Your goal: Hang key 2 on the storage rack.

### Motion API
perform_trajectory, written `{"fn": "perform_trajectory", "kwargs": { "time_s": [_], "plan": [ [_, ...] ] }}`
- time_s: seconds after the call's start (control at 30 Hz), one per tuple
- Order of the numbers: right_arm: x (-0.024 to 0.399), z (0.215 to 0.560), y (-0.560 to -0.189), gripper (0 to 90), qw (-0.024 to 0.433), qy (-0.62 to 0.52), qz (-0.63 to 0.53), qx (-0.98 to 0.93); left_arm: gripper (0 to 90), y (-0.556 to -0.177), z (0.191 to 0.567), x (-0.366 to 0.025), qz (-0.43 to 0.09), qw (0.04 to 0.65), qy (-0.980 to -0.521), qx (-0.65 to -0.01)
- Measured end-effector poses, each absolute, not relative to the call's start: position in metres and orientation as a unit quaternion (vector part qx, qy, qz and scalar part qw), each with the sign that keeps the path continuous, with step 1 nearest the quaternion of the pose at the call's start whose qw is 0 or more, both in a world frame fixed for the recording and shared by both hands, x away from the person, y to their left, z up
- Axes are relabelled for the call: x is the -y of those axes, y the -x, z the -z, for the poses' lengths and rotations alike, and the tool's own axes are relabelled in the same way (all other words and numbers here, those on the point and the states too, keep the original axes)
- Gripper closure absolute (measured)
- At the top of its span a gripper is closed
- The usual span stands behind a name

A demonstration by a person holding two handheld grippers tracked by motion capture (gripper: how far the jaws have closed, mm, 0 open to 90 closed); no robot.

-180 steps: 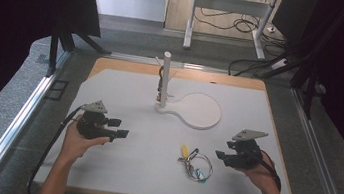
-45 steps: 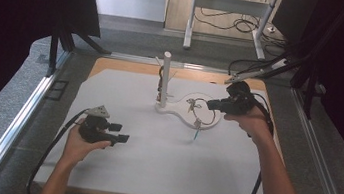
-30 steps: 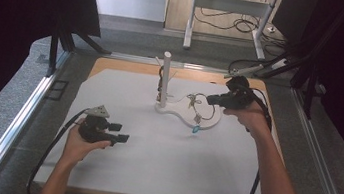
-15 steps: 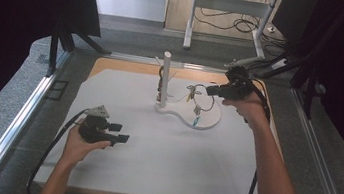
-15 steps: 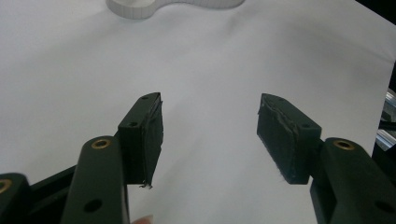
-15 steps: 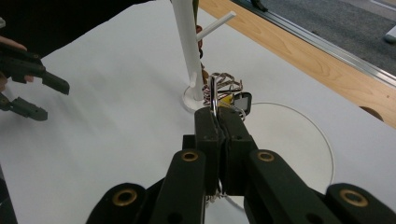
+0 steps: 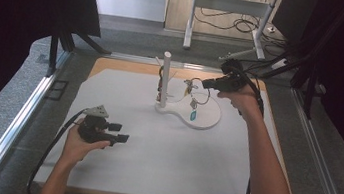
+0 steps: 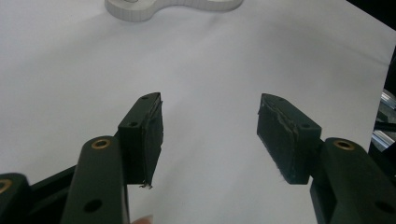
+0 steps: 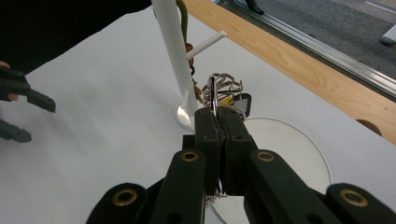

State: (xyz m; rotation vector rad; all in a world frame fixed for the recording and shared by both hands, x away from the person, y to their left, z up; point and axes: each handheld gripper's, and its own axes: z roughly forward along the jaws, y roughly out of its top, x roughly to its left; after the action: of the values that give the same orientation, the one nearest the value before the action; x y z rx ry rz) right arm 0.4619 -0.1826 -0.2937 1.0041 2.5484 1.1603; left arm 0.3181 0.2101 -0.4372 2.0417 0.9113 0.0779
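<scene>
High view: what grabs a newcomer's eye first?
The right gripper, shut on a key ring, holds it in the air by the white stand at the far middle of the table, a small blue tag dangling under it. The stand's side peg sticks out just above the ring. Near the front left, the left gripper waits open over the white sheet.

Overhead looks forward-down; both claw cameras closely share the white stand (image 7: 188, 114).

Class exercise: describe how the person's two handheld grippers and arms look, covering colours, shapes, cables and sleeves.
Both grippers, left gripper and right gripper, are black, with two blocky jaws, brass-coloured rivets and worn dark pads. The left carries a grey three-cornered plate. A black cable trails from it. Forearms are bare, no sleeves.
</scene>
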Motion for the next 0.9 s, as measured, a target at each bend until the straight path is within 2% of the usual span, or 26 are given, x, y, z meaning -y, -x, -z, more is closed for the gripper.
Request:
{"fn": "perform_trajectory", "kwargs": {
  "time_s": [0.9],
  "plan": [
    [0.160,0.309,-0.493,87.9,0.093,-0.349,-0.385,-0.849,41.3,-0.316,0.436,-0.211,-0.026,0.442,-0.821,-0.359]
  ]
}}
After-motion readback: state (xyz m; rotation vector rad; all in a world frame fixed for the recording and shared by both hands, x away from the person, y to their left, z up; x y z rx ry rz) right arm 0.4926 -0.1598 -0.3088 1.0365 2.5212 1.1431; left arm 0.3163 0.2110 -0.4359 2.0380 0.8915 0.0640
